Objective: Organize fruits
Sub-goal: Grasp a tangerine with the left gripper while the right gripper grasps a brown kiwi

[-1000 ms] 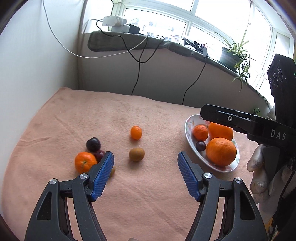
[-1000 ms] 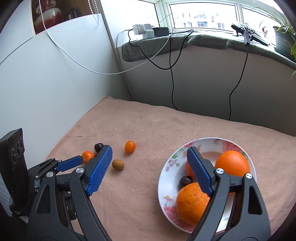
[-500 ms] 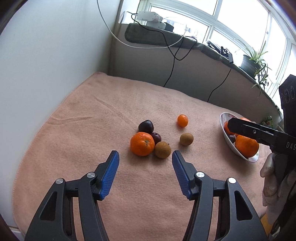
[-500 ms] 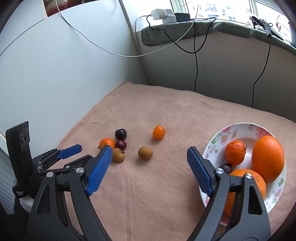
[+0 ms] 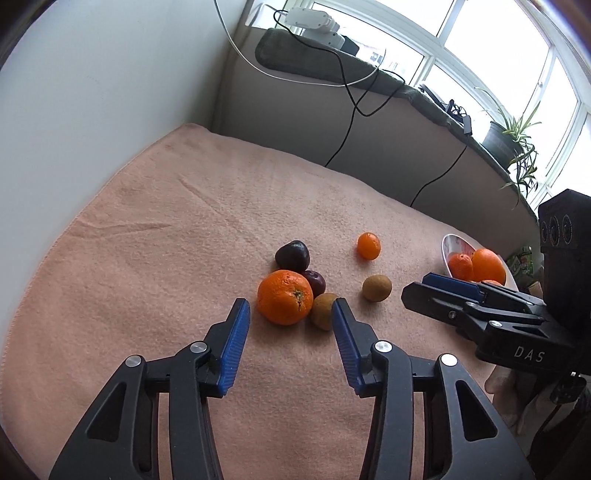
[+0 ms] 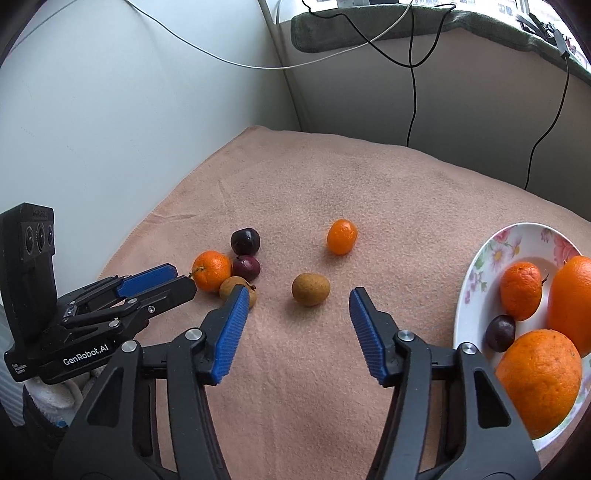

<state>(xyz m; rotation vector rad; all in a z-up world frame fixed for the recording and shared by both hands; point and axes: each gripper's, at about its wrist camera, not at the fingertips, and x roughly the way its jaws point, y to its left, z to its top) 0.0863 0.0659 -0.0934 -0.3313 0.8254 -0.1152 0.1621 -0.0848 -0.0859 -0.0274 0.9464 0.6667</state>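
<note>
On the pink cloth a tangerine (image 5: 284, 296) lies in a cluster with two dark plums (image 5: 292, 254) (image 5: 314, 282) and a brown fruit (image 5: 323, 311). My left gripper (image 5: 290, 308) is open, its fingertips just short of the tangerine. A second brown fruit (image 6: 310, 288) and a small orange kumquat (image 6: 342, 236) lie apart. My right gripper (image 6: 296, 295) is open, the brown fruit just beyond its tips. A floral plate (image 6: 476, 266) at right holds two large oranges, a tangerine and a plum.
White walls close the left side. A low wall with dangling black cables (image 6: 412, 70) runs behind the cloth, under a sill with a power strip (image 5: 314, 22) and a potted plant (image 5: 506, 136).
Both grippers have swung left, away from the plate. The left one has closed in on the fruit cluster; the right one now faces the lone brown fruit.
</note>
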